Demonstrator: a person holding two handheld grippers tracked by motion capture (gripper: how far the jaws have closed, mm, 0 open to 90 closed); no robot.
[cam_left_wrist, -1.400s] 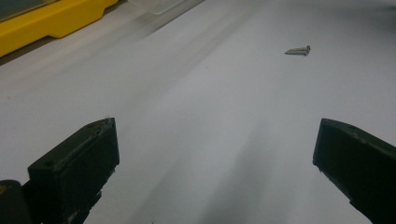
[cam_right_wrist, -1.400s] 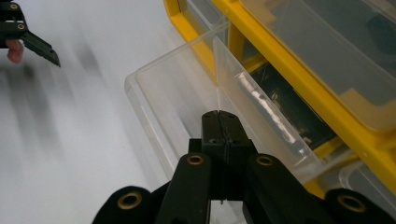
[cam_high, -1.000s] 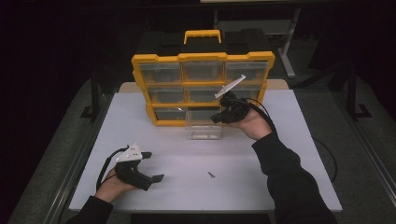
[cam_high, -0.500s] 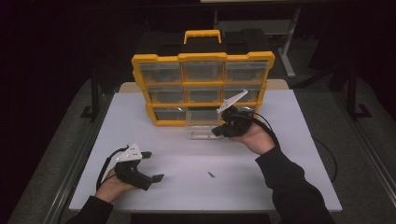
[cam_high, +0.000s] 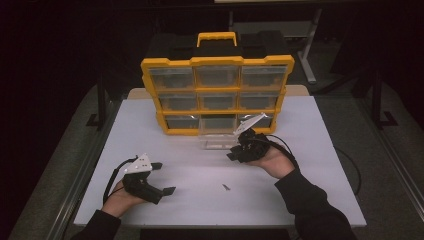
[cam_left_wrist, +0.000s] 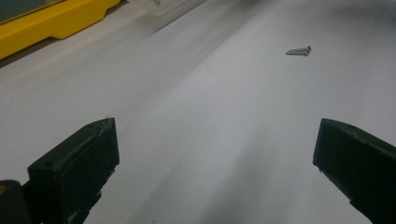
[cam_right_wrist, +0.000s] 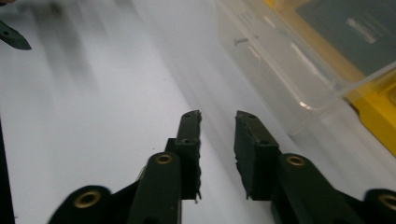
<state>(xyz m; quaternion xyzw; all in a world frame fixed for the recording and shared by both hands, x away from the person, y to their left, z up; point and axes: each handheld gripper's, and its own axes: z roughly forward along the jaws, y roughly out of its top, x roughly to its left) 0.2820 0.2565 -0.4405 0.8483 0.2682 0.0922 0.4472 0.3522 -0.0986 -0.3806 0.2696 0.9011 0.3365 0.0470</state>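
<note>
High view: we judge the screw (cam_high: 226, 188) comes next, so we bring our right gripper (cam_high: 234, 153), empty and slightly parted beside the clear drawer (cam_high: 216, 140), low over the screw; left gripper (cam_high: 162, 178) gapes wide.

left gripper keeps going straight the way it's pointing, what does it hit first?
Probably the small screw on the table, up and right of centre between the left gripper's open jaws. It might slide past; depth is unclear.

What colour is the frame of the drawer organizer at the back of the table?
Yellow, with a black top; the drawer organizer shows best in the high view.
</note>
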